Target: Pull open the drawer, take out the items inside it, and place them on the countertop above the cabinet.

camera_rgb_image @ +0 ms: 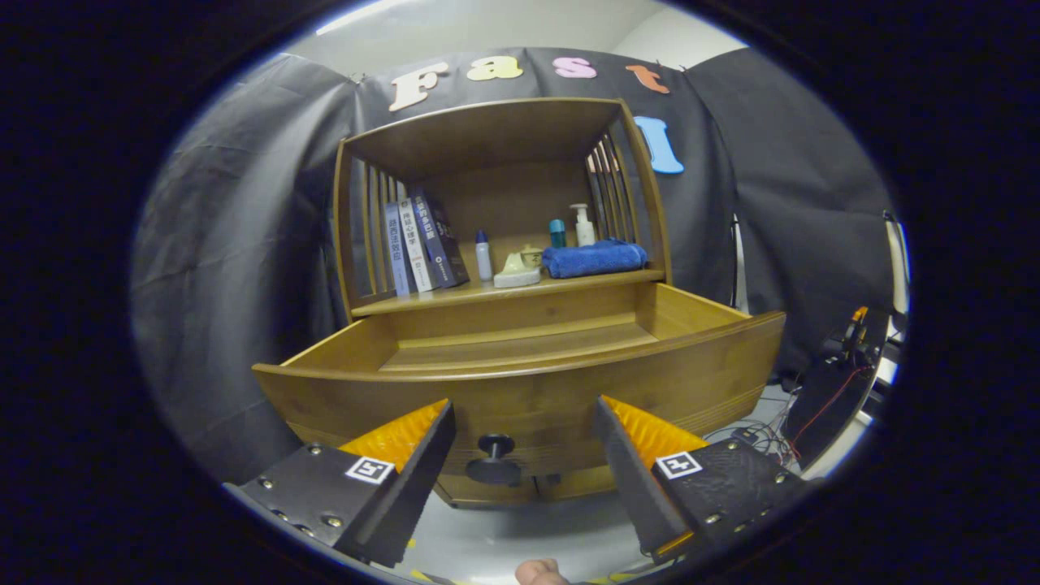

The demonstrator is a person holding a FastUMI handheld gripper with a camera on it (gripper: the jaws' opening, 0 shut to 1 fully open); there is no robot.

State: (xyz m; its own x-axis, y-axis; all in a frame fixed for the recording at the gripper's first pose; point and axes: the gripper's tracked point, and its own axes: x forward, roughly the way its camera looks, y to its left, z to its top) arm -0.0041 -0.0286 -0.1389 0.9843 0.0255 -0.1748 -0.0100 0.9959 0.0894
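A wooden cabinet stands ahead with its drawer (520, 382) pulled out toward me; the drawer's floor (520, 345) shows bare wood. Its dark round knob (496, 445) sits on the front panel, just ahead of my fingers and between them. My gripper (524, 418) is open, nothing held, fingers wide apart on either side of the knob. On the countertop (504, 291) above the drawer lie a folded blue towel (593, 257), a pale tape dispenser (518, 268), a small white-and-blue bottle (483, 254), a teal bottle (556, 233) and a white pump bottle (583, 226).
Several books (422, 244) lean at the countertop's left against slatted side rails. A roof shelf (487, 134) covers the countertop. A dark stand with red wires (837, 382) is right of the cabinet. A fingertip (540, 573) shows below my fingers.
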